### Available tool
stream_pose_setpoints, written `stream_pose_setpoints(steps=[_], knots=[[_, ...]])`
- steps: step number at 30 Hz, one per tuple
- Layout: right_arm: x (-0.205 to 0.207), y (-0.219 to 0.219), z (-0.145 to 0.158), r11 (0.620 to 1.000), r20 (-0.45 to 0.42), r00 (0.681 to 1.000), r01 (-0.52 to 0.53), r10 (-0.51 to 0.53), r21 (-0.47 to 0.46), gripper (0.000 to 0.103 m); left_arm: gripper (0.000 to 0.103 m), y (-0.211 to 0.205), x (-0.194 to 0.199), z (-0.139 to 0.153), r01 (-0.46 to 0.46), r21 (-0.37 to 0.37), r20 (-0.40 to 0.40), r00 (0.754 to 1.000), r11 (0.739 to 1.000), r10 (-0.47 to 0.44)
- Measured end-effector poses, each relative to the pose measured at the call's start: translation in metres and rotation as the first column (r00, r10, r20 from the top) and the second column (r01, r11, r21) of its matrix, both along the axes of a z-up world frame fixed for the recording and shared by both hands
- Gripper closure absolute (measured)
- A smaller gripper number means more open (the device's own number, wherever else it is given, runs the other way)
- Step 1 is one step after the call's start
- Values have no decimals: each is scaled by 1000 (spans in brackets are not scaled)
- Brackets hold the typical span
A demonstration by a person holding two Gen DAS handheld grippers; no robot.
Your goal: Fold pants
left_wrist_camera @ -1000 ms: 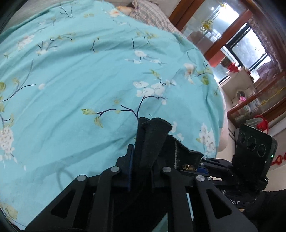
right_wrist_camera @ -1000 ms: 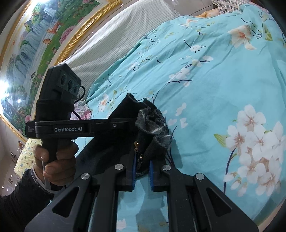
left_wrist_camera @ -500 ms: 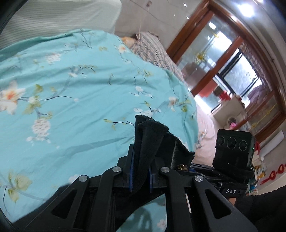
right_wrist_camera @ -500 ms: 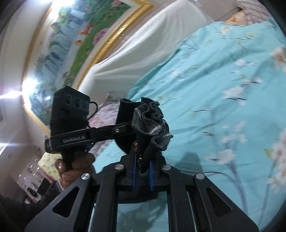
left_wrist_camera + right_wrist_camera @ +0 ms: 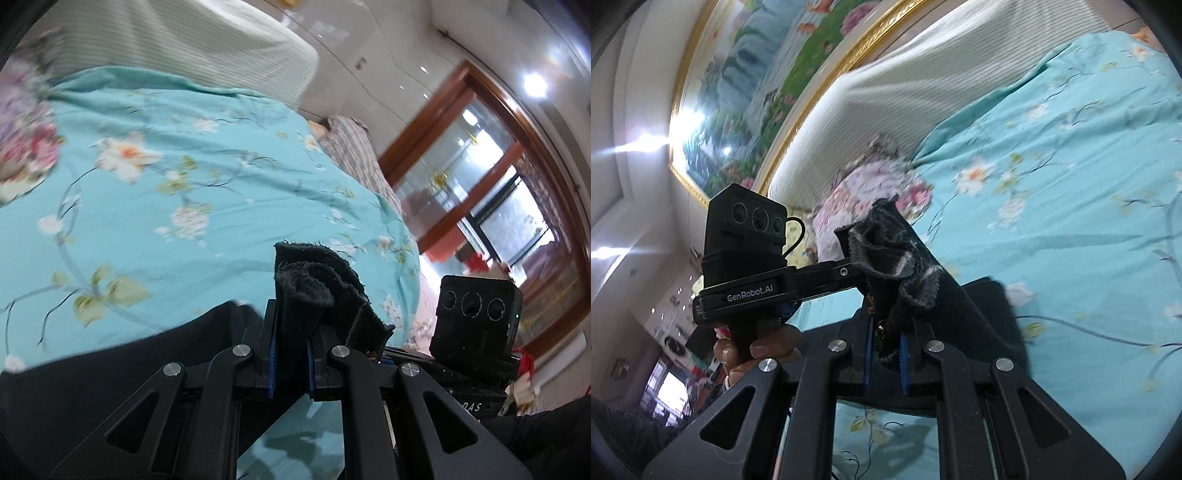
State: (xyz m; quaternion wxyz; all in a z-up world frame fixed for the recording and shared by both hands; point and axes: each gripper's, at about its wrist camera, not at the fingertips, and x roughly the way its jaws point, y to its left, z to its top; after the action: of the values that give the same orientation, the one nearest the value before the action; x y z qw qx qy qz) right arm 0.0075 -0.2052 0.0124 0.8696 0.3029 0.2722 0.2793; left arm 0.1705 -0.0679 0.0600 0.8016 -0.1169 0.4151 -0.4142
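Note:
The pants are black. In the left wrist view my left gripper (image 5: 290,354) is shut on a bunched edge of the pants (image 5: 314,291), and more black cloth hangs to its lower left. In the right wrist view my right gripper (image 5: 884,356) is shut on another frayed edge of the pants (image 5: 894,254), with cloth draping to its right. Both grippers hold the pants lifted above the turquoise floral bedspread (image 5: 184,177). The other gripper shows in each view: the right one (image 5: 476,325) and the left one (image 5: 750,273).
A striped white headboard cushion (image 5: 923,85) stands behind the bed. A pink floral pillow (image 5: 864,195) lies at its head. A plaid cloth (image 5: 354,147) lies at the far edge. A wood-framed glass door (image 5: 480,177) and a framed painting (image 5: 768,81) are around.
Both grippers have lifted and tilted up, carrying the pants higher above the bed. More of the headboard, painting and door now shows. Black cloth now hangs in view below both grippers.

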Motion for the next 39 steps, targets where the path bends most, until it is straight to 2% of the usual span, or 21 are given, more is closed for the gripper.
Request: stream_pose_setpoints(steps=[9, 16, 22, 27, 30, 39], knots=[[20, 47, -26, 994, -60, 994, -93, 90, -53, 91, 93, 59, -6, -44, -119, -9, -82, 990, 993, 118], [27, 69, -49, 984, -118, 985, -140, 127, -108, 89, 93, 76, -13, -77, -171, 18, -135, 976, 985, 172], [28, 80, -58, 974, -145, 980, -161, 139, -157, 87, 94, 89, -20, -89, -220, 31, -169, 960, 975, 222], [27, 90, -59, 966, -151, 975, -190, 165, -172, 67, 93, 102, -29, -96, -268, 44, -191, 943, 962, 272], [26, 98, -59, 961, -148, 973, -203, 177, -189, 59, 93, 108, -34, -98, -287, 46, -196, 937, 957, 291], [26, 105, -58, 957, -158, 969, -220, 192, -189, 57, 89, 131, -52, -94, -369, 35, -207, 907, 929, 368]])
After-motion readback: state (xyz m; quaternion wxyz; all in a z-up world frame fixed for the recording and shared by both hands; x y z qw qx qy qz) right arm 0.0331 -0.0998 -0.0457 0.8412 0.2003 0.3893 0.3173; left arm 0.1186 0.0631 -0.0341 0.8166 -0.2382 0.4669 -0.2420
